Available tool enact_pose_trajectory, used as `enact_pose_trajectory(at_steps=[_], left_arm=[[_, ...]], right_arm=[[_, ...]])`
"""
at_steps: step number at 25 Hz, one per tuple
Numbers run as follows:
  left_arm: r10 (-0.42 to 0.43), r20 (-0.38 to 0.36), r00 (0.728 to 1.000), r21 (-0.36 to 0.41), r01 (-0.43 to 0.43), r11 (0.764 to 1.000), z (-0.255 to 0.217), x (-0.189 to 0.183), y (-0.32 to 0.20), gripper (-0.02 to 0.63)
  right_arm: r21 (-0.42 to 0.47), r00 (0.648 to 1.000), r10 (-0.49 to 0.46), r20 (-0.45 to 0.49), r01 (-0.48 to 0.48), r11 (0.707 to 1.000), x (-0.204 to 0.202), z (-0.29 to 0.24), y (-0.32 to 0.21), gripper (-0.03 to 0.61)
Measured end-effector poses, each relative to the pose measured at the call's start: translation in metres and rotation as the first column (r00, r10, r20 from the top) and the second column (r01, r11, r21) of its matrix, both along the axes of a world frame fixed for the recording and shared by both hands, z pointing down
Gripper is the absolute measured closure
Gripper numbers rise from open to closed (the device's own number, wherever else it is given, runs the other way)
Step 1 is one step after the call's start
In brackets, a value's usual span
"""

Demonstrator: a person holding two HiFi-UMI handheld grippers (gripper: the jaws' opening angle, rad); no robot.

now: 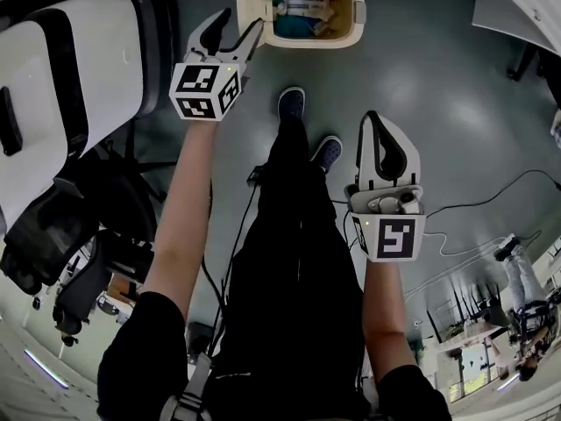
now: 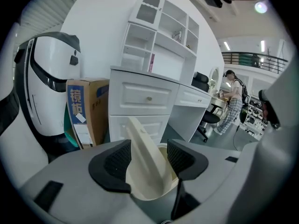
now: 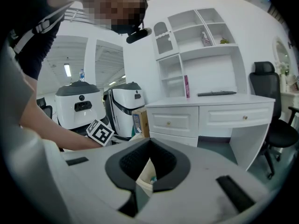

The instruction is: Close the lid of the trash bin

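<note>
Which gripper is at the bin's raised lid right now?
The left gripper: its open jaws straddle the upright lid of the trash bin. The right gripper, jaws together, hangs back, short of the bin.

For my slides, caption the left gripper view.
Open left gripper framing the raised trash bin lid, white dresser behind.

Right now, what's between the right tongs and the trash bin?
Only bare grey floor lies between the right tongs and the trash bin, as the head view shows.
</note>
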State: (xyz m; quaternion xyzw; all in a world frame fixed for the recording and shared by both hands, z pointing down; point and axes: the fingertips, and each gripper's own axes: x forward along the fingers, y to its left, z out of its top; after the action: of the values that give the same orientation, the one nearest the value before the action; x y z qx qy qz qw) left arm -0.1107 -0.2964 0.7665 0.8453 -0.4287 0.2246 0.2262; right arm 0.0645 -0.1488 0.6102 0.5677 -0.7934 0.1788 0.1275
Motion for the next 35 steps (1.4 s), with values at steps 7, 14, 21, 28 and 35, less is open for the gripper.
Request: enact_pose_trajectory(at_steps=[7, 14, 21, 28, 35], left_arm=[[0.033, -0.020, 0.999, 0.009, -0.033, 0.999, 0.015, 0.017, 0.006, 0.367], [0.074, -0.042, 0.996, 0.036, -0.073, 0.997, 0.020, 0.040, 0.007, 0.367], [0.119, 0.010, 0.993, 0.074, -0.119, 0.990, 0.027, 0.086, 0.008, 0.354], [0.193, 0.136, 0.972, 0.081, -0.205, 0.975, 0.049, 0.135, 0.007, 0.348], [0.250, 0.196, 0.948, 0.077, -0.269, 0.960, 0.070, 0.148, 0.016, 0.339]], right_arm=[[-0.010, 1.000, 0.004, 0.007, -0.004, 1.000, 0.004, 0.018, 0.009, 0.572], [-0.035, 1.000, 0.024, 0.009, -0.023, 0.999, 0.013, 0.039, 0.023, 0.572], [-0.040, 1.000, 0.023, 0.016, -0.022, 0.999, 0.020, 0.045, 0.032, 0.573], [-0.061, 0.998, 0.065, 0.015, -0.064, 0.996, 0.052, 0.054, 0.037, 0.572], [-0.074, 0.996, 0.082, 0.025, -0.080, 0.994, 0.061, 0.065, 0.042, 0.572]])
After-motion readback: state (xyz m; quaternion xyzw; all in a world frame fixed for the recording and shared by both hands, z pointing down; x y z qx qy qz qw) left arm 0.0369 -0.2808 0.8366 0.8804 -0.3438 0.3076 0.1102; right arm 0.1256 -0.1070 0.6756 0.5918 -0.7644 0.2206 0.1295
